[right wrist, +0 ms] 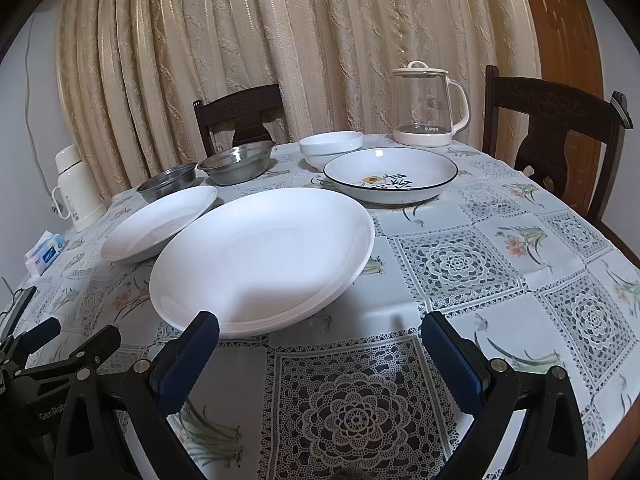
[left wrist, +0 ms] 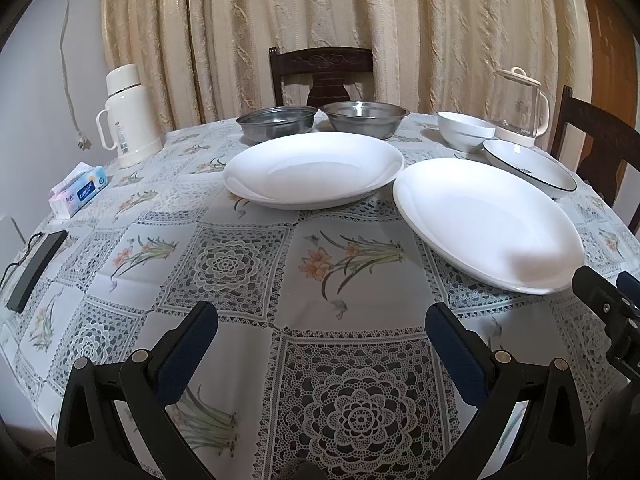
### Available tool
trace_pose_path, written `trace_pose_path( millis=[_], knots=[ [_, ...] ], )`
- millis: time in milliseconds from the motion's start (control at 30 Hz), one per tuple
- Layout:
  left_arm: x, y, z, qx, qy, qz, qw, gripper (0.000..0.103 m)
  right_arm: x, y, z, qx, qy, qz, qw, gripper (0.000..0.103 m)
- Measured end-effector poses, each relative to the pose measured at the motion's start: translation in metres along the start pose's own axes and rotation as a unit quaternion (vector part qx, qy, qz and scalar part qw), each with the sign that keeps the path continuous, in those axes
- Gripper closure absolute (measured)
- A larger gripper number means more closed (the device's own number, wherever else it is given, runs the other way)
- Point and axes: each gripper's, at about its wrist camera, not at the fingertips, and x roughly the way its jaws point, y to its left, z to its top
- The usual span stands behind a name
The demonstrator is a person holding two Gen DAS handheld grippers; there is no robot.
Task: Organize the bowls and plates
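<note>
Round table (left wrist: 256,360) under a lace-and-flower patterned cloth, seen from both wrist cameras, backed by cream curtains (left wrist: 320,20) and dark wooden chairs (right wrist: 560,120). Left gripper (left wrist: 322,324) held low over the near cloth, fingers spread wide, nothing between the blue pads (left wrist: 188,352). Right gripper (right wrist: 320,334) likewise wide open and empty, left fingertip just at the near rim of the near white plate (right wrist: 264,256), contact not discernible. Far white plate (left wrist: 312,168) set toward the table's middle, its rim close beside or slightly overlapped by the near plate in both views; touching or not cannot be told. Two steel bowls (left wrist: 276,120) side by side behind the far plate, near the table's back edge, the larger steel bowl (left wrist: 366,116) to the right. Stacked white bowls (right wrist: 331,146) further right, just behind the blue-rimmed dish (right wrist: 390,174), which carries a small painted motif inside. Glass kettle (right wrist: 428,104) with cream lid and base at the back right edge. Cream thermos (left wrist: 128,116) upright at the back left, tissue pack (left wrist: 78,188) in front of it, a black flat device (left wrist: 36,264) with cable near the left edge. Part of the right gripper's black frame also visible at the lower right of the left wrist view.
</note>
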Motion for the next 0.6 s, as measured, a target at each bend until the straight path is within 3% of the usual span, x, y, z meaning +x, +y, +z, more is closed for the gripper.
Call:
trace_pose_path(
  millis=[600],
  knots=[
    [0.0021, -0.0002, -0.0014, 0.001, 0.004, -0.002, 1.0000, 0.000, 0.0004, -0.0018, -0.0010, 0.004, 0.002, 0.001, 1.000, 0.000]
  ],
)
